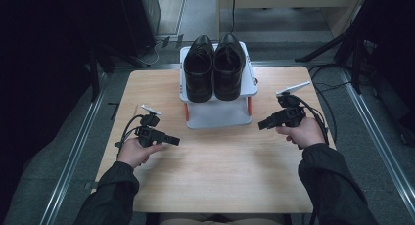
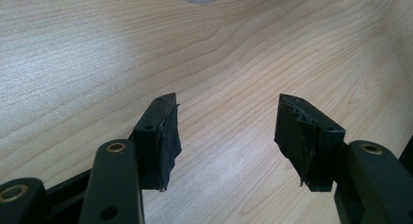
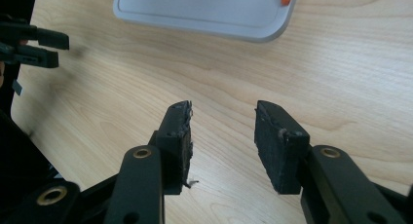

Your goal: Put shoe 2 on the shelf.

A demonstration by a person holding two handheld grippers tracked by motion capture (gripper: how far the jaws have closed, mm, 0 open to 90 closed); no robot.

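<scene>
Two hand-held grippers poised before a pair of black leather shoes (image 1: 214,68) on a white two-tier plastic rack (image 1: 218,112).

Left gripper (image 2: 226,131) and right gripper (image 3: 221,136) both have jaws spread, empty, above the pale wooden table (image 1: 215,171). The shoes sit side by side on the top shelf, long axes running away from the person, toes far. Likely risk: a one-sided pinch could tip a shoe off the shelf.

Empty parted jaws above table (image 3: 341,63)
</scene>
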